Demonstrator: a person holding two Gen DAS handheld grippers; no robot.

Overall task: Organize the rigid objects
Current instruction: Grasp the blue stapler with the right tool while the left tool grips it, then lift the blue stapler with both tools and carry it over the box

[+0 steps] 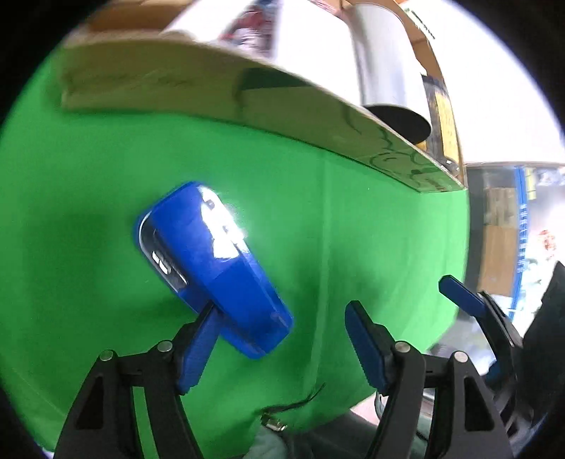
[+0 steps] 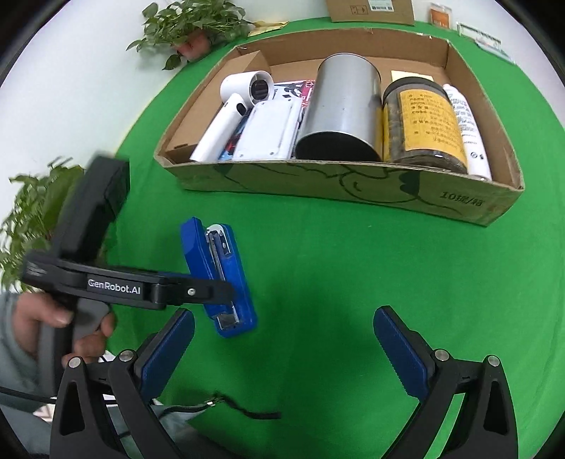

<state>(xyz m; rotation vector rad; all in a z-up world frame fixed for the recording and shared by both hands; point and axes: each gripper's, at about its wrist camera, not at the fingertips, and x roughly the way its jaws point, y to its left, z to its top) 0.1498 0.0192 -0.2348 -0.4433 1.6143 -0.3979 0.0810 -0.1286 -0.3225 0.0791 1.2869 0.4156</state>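
Observation:
A blue stapler (image 1: 215,268) lies on its side on the green cloth, also seen in the right wrist view (image 2: 220,279). My left gripper (image 1: 282,310) is open; its left finger (image 1: 197,349) touches the stapler's side and the right finger stands apart. From the right wrist view the left gripper's arm (image 2: 141,287) reaches across the stapler. My right gripper (image 2: 282,339) is open and empty over the cloth, to the right of the stapler. A cardboard box (image 2: 353,183) beyond holds a steel cup (image 2: 339,113), a jar (image 2: 420,123), a white tube, a white dryer and a white case.
Potted plants (image 2: 194,21) stand at the left and far edges of the table. A black strap (image 2: 247,411) lies at the near cloth edge. More cardboard and cards sit behind the box. The box wall (image 1: 247,102) looms close in the left wrist view.

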